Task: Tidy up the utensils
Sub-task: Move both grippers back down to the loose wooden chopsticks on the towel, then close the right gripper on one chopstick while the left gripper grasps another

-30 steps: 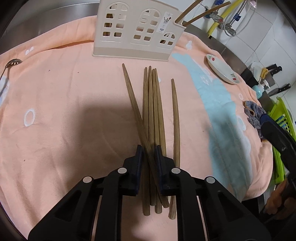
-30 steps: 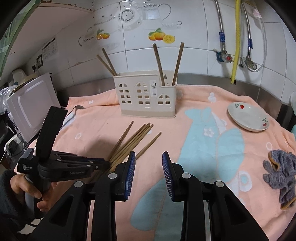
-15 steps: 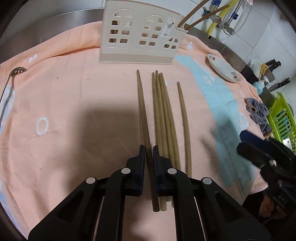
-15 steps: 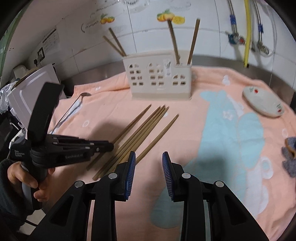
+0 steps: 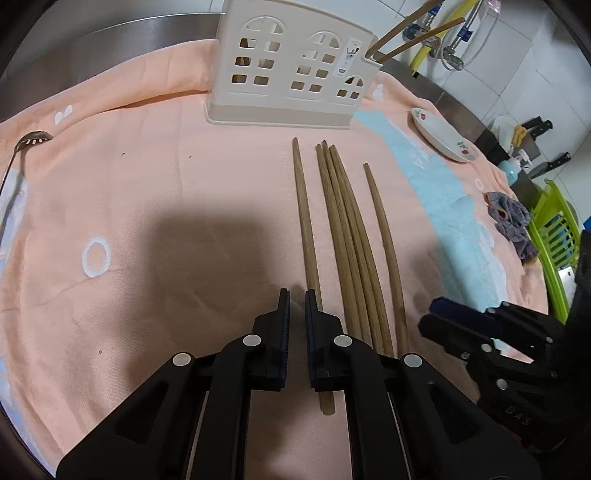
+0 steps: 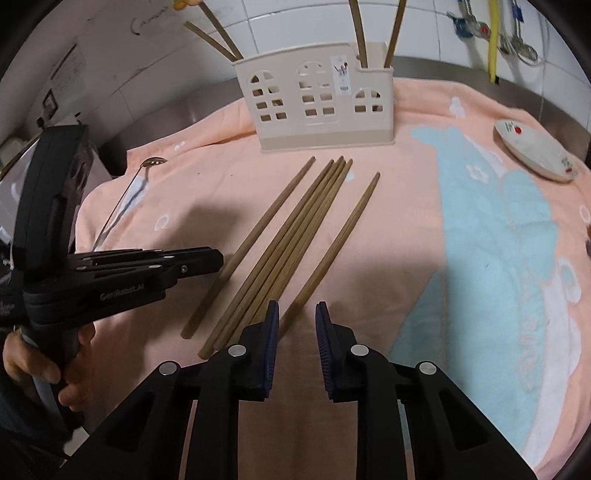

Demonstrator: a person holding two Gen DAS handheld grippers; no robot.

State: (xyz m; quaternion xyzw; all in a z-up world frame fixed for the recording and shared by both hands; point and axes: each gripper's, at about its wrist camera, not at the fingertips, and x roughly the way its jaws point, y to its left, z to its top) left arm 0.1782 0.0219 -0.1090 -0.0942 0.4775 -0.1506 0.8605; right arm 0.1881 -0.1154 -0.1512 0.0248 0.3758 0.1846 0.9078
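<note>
Now the peach towel (image 6: pixel 388 229) carries five loose chopsticks (image 6: pixel 295 236) in front of the cream holder (image 6: pixel 321 107). The right gripper (image 6: pixel 294 334) (its jaws have just been closing) stands part-open and empty beside the outermost stick; better to straddle its thick end squarely. The left gripper (image 5: pixel 296 314) is nearly shut, gripping nothing. The stick ends under both grippers are hidden.

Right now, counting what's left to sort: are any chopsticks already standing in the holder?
Yes, two pairs of chopsticks stand in the holder, one at each end.
</note>
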